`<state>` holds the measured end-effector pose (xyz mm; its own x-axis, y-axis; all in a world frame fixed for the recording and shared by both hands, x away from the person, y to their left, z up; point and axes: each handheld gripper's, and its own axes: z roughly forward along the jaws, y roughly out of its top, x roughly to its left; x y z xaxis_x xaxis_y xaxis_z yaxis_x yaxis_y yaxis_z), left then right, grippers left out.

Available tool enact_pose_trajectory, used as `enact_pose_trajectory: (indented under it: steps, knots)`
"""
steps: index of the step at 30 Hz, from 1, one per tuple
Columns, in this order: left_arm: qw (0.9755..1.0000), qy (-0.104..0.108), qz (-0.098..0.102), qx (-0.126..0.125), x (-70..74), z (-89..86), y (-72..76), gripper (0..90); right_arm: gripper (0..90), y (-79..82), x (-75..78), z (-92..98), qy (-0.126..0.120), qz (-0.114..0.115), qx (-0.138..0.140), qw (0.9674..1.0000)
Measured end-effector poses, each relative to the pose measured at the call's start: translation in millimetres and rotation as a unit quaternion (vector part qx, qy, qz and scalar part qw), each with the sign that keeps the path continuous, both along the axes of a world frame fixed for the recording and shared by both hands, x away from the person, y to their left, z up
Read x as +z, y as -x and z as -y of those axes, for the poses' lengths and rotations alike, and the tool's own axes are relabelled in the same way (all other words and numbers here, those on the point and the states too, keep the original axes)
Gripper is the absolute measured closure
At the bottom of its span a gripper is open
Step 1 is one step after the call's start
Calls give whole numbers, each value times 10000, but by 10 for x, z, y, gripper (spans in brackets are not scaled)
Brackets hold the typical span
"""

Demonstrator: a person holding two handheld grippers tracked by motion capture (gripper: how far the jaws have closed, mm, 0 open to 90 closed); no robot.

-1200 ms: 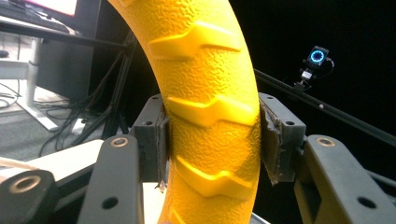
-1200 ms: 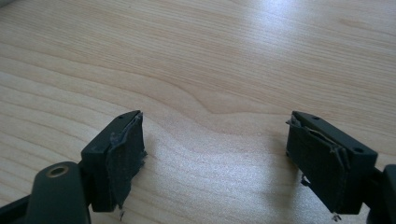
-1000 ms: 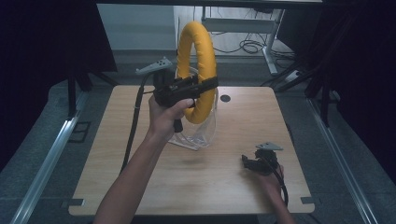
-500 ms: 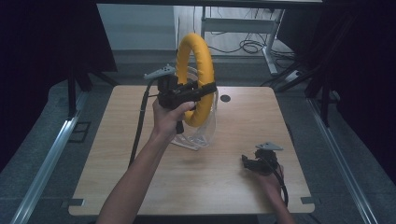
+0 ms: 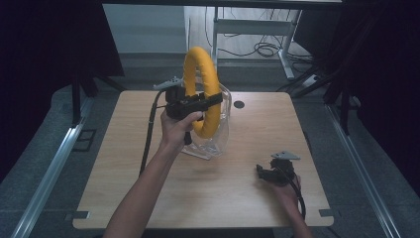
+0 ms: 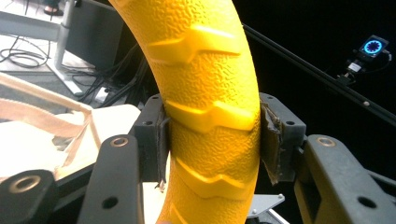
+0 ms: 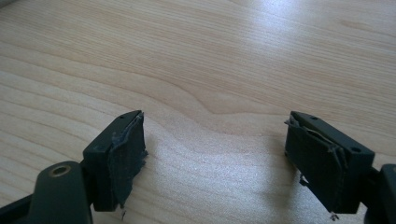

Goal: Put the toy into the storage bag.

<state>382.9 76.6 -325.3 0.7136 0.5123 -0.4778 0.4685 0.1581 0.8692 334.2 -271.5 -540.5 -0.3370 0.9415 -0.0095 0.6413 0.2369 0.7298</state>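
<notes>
A large yellow ring [image 5: 200, 64] with a ridged, pebbled surface [image 6: 205, 93] stands upright over the middle of the wooden table [image 5: 257, 129]. My left gripper [image 5: 198, 101] is shut on its near side, both pads pressing the ring [image 6: 212, 140]. The ring's lower part sits inside a clear plastic bag [image 5: 220, 141] that stands on the table. My right gripper [image 5: 265, 173] rests low at the table's front right, open, with bare wood between its jaws [image 7: 215, 154].
A small dark round hole [image 5: 239, 104] marks the table behind the bag. Beyond the far edge are desk legs and loose cables [image 5: 262, 49] on the floor. Metal rails [image 5: 49, 173] run along both sides of the table.
My left hand has come down with the yellow ring, and the ring now sits lower in the clear bag. The right hand has stayed where it was.
</notes>
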Motion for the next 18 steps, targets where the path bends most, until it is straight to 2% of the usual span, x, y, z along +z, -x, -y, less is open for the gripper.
enact_pose_trajectory:
  steps: [18]
  knots:
    - [9998, -37, -184, 115, -245, -93, -7, 503, 204, 1, 0, -1, -1, -2, 0, 10000]
